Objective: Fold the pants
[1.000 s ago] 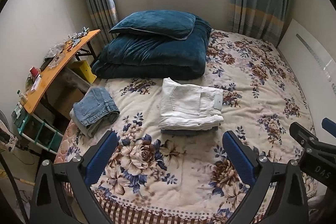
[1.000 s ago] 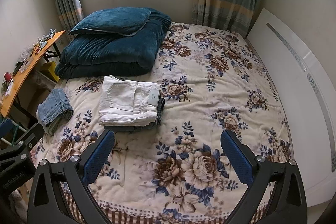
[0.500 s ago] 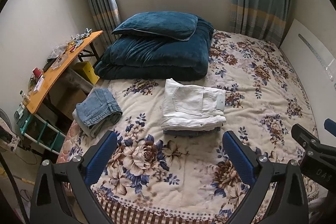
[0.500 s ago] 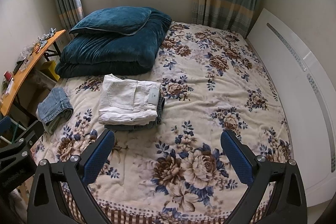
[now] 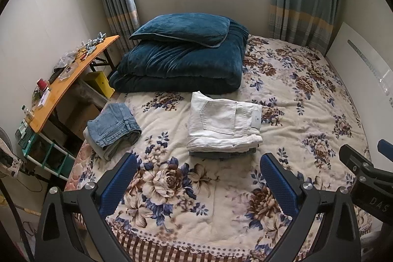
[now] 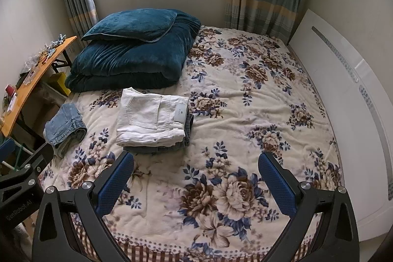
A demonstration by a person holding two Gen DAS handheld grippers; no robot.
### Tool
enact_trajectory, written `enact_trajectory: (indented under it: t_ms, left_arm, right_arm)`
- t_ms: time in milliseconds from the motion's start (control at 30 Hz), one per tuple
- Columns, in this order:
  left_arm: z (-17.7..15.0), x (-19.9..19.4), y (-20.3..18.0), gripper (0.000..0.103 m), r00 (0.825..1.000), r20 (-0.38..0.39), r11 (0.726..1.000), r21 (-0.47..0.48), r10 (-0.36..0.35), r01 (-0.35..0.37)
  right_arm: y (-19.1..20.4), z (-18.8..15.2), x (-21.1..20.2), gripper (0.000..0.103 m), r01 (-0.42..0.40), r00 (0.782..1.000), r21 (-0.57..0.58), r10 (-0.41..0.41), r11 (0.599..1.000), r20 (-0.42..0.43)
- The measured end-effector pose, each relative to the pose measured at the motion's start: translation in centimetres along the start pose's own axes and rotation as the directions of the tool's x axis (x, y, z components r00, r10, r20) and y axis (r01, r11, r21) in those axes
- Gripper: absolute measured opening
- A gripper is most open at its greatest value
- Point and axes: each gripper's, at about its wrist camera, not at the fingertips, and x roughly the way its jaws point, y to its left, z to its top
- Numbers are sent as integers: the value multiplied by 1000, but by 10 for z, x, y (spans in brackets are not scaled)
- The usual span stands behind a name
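Fingers (image 5: 120,183) spread wide on left gripper (image 5: 199,178) and right gripper (image 6: 196,178) alike, holding nothing, hovering over the floral bed (image 5: 307,100). White pants (image 5: 222,124) folded atop a darker pair, ahead of both. Folded jeans (image 5: 113,128) at the bed's left edge.

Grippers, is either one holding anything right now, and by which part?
Nothing is held. The left gripper and right gripper are both open above the bed, clear of the white pants and jeans.
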Motion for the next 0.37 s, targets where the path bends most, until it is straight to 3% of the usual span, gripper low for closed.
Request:
enact_trajectory:
  t_ms: [367]
  left_arm:
    - [0,-8,-4,103,999,39,1000,12,23,-23]
  right_arm:
    - [-2,-7,-5,103,3,1000,5,-3,1000,1]
